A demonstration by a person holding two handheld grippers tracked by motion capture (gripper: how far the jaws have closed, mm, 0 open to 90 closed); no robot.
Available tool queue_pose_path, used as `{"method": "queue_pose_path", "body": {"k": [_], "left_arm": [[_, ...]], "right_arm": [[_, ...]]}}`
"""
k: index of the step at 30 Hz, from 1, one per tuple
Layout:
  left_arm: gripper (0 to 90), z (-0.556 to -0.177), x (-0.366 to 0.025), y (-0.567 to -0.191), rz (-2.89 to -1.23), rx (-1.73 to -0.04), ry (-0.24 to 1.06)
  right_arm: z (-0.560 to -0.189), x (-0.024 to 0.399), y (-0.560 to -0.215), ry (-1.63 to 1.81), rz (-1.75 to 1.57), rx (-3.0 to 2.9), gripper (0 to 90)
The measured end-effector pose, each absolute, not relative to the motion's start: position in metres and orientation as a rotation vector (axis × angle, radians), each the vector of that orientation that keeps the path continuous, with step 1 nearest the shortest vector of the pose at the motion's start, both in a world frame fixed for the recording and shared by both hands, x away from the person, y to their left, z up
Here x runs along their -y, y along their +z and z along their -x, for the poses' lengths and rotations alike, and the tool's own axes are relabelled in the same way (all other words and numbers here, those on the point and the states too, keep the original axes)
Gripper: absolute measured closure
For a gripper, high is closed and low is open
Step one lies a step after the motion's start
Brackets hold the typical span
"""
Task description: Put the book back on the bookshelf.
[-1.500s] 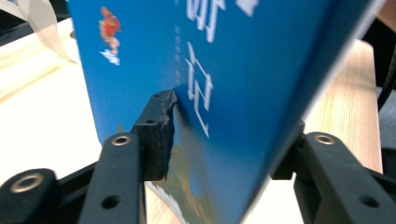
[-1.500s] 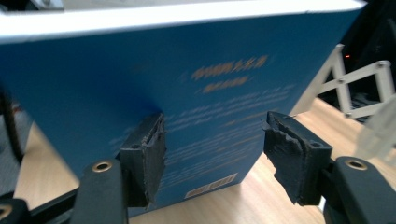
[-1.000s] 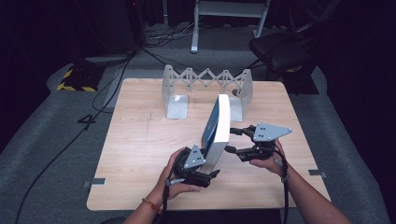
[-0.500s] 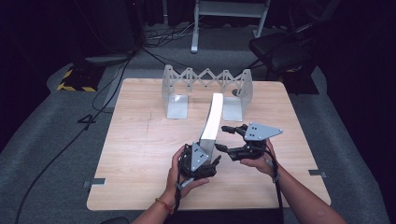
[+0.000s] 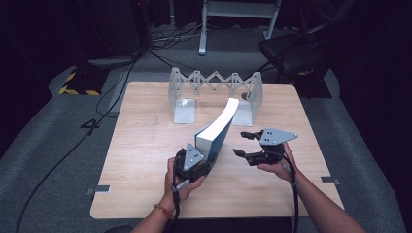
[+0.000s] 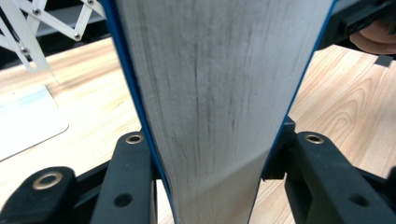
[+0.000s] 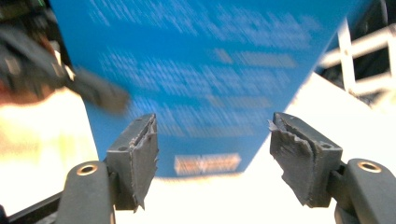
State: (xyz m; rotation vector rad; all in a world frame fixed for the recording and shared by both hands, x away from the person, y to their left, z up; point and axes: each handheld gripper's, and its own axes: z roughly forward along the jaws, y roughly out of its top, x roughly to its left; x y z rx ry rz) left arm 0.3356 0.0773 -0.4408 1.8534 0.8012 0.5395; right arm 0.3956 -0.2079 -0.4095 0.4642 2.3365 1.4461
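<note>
So the thick blue book is propped up near the middle of the wooden table, leaning over with its white page edge facing up and its long axis running from the near end away toward the folding metal book rack at the back. The left gripper has the near end: its jaws have just been closing, and in the left gripper view both black jaws sit flush against the blue covers with the page block between them, so I'd call that clamped on the book. The right gripper sits just to the right of the book, jaws apart with nothing between them; in the right gripper view the back cover faces them square on, close but not touching. So the left hand is the one carrying it, and the far end already points toward the rack, which is well apart from the book. My guess is the right gripper steadies the cover next while the book heads for the rack.
</note>
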Motion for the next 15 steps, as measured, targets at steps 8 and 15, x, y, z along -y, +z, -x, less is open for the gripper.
{"method": "queue_pose_path", "body": {"k": [8, 15], "left_arm": [[59.7, -0.343, -0.089, -0.439, -1.865, -0.803, 0.518], [59.2, -0.344, -0.090, -0.440, -1.875, -0.775, 0.522]], "right_arm": [[-0.412, 0.259, -0.444, 1.246, -0.600, -2.461, 32.1], [-0.404, 0.308, -0.480, 1.078, -0.668, -2.558, 30.1]]}}
